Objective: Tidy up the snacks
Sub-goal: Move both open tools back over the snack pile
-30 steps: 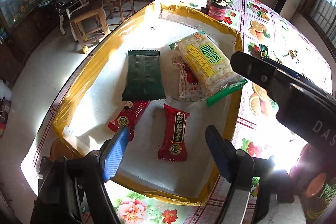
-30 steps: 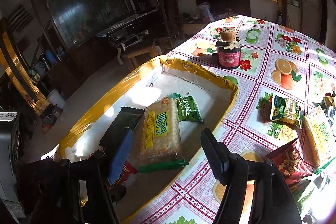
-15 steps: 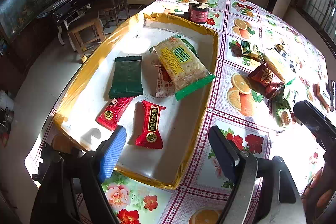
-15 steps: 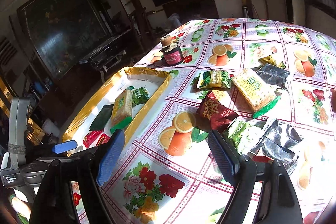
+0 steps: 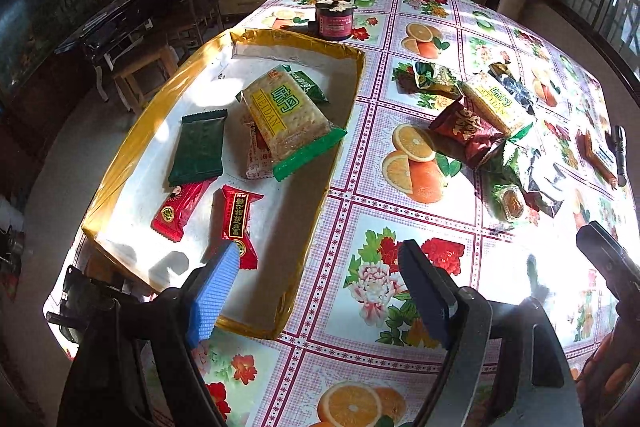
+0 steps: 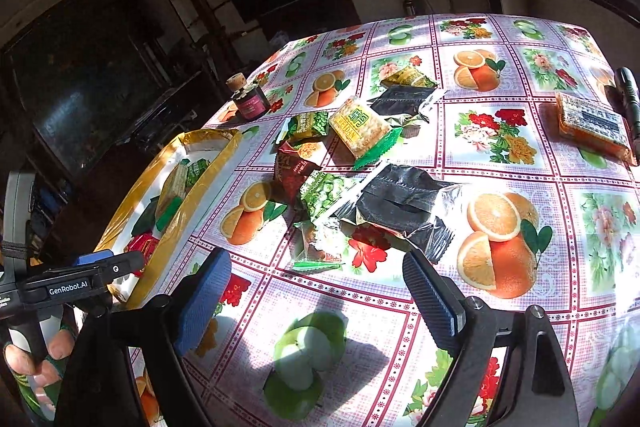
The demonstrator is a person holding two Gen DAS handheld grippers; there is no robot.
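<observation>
**Right gripper swings off the tray toward the loose snacks**

Both grippers have drawn away from the yellow-rimmed tray (image 5: pixel 352 95) since the earlier frames: a second ago the right gripper (image 6: pixel 316 299) looked down into it, and now it hangs over bare tablecloth (image 6: pixel 500 147) to the tray's right. Its jaws are opening, already wide, with nothing between them. The left gripper (image 5: pixel 312 299) straddles the tray's near right rim, jaws wide apart and empty.

Five or so packets already lie in the tray, the yellow cracker pack (image 5: pixel 286 115) on top. What is left to sort, the loose snack pile (image 6: pixel 352 187), sits on the cloth right of the tray, straight ahead of the right jaws and just beyond them. The silver foil packet (image 6: pixel 400 207) is nearest, its long axis running across the jaw line, so the right hand looks better placed.

Only the right wrist view shows the orange box (image 6: pixel 592 127) far right of the tray; only the left wrist view shows the tray's contents plainly.
</observation>
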